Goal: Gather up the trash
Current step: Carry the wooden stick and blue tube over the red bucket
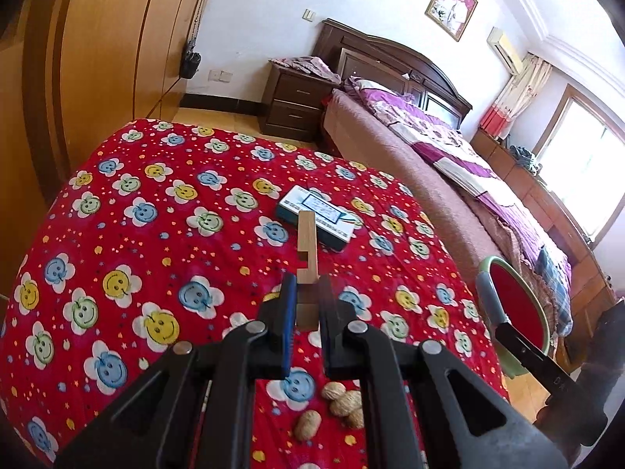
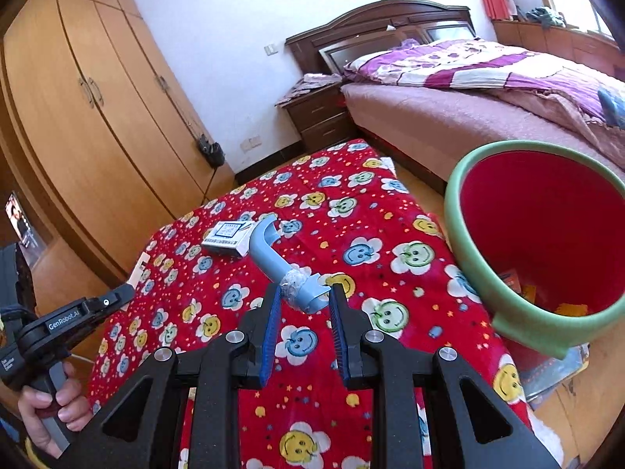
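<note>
- left gripper (image 1: 306, 297), bottom centre of the left wrist view: jaws closed tight on a notched wooden strip (image 1: 306, 250) that sticks up out of them over the red smiley-flower cloth (image 1: 136, 234).
- right gripper (image 2: 304, 301), bottom centre of the right wrist view: jaws narrowly apart and clamped on the taped end of a blue plastic handle (image 2: 269, 258), whose curved end rises toward the upper left.
- a flat white and blue box (image 1: 316, 219) lies on the cloth at frame centre, behind the strip.
- four walnuts (image 1: 336, 402) sit on the cloth low in the left wrist view, under the gripper.
- the red bin with a green rim (image 2: 543, 242) fills the right side of the right wrist view, some scraps lying at its bottom.
- a hand (image 2: 50, 410) at lower left of that view grips the other tool's handle.
</note>
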### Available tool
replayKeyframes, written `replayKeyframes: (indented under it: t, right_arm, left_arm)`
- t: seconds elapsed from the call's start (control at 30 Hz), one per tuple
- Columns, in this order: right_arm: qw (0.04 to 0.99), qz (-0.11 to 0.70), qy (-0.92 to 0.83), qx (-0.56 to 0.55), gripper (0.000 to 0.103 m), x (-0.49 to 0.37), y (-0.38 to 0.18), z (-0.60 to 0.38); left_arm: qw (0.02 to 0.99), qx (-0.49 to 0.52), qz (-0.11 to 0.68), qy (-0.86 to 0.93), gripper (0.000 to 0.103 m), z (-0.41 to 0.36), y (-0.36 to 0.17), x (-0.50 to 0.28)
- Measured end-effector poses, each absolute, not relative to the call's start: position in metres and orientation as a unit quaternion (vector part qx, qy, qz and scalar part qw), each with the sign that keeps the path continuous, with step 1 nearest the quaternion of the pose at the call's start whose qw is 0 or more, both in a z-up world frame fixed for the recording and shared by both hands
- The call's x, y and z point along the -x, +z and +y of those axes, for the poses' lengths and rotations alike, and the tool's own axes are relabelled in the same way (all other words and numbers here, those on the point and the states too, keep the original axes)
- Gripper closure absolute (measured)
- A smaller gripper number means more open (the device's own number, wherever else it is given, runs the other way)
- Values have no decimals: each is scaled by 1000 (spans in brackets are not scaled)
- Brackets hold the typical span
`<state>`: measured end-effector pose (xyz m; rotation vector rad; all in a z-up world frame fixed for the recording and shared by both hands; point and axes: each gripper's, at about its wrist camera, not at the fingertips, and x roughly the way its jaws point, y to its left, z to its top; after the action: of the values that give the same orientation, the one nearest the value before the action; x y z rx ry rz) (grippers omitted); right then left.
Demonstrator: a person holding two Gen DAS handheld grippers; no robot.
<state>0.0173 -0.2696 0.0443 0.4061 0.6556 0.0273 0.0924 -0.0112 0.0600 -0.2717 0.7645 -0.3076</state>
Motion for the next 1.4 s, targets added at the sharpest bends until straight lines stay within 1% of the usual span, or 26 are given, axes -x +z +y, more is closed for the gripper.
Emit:
replayKeyframes:
  t: [0.73, 1.4]
  right_arm:
    - [936, 267, -12, -228, 78, 30, 64, -306]
    - [930, 235, -78, -270, 78, 60, 62, -367]
  left_arm:
    - [898, 119, 370, -207, 93, -54, 79, -67]
    - [881, 81, 378, -272, 93, -129, 83, -72]
